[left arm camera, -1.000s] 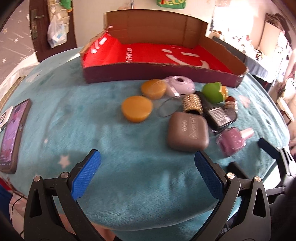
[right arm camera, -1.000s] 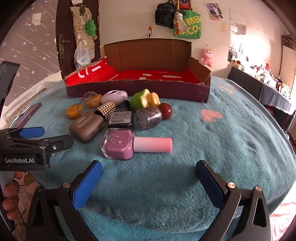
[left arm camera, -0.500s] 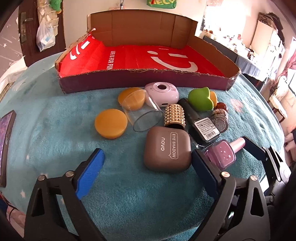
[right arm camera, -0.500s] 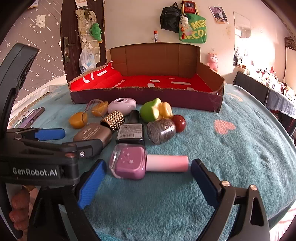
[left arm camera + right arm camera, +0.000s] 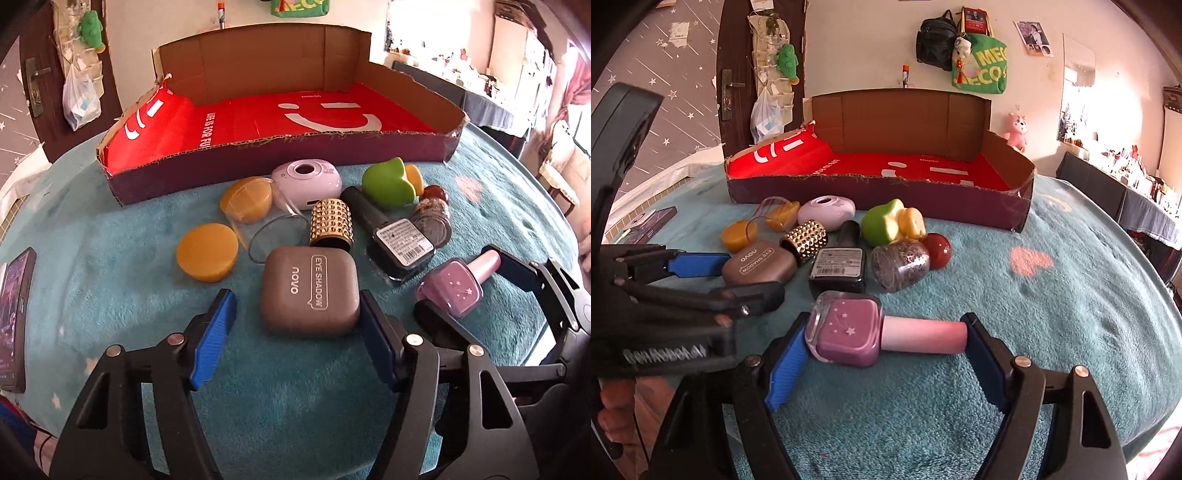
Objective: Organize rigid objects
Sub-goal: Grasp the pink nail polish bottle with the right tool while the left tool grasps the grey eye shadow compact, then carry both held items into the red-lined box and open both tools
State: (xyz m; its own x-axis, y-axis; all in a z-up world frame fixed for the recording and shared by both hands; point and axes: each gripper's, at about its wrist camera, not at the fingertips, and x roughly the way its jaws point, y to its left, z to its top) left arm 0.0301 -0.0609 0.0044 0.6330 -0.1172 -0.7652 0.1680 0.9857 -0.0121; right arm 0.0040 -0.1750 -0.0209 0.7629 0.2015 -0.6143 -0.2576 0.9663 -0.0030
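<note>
Bright window glare at right; fisheye-bent edges.

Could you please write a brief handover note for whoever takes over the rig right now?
Left tongs: open, straddling the eye shadow case, not gripping.
Right tongs: open, bracketing the pink polish bottle lying on its side; contact unclear.
The other small items sit clustered on the teal cloth before the box.
Done: nothing boxed.
Left: grip both, then move everything into the box.
</note>
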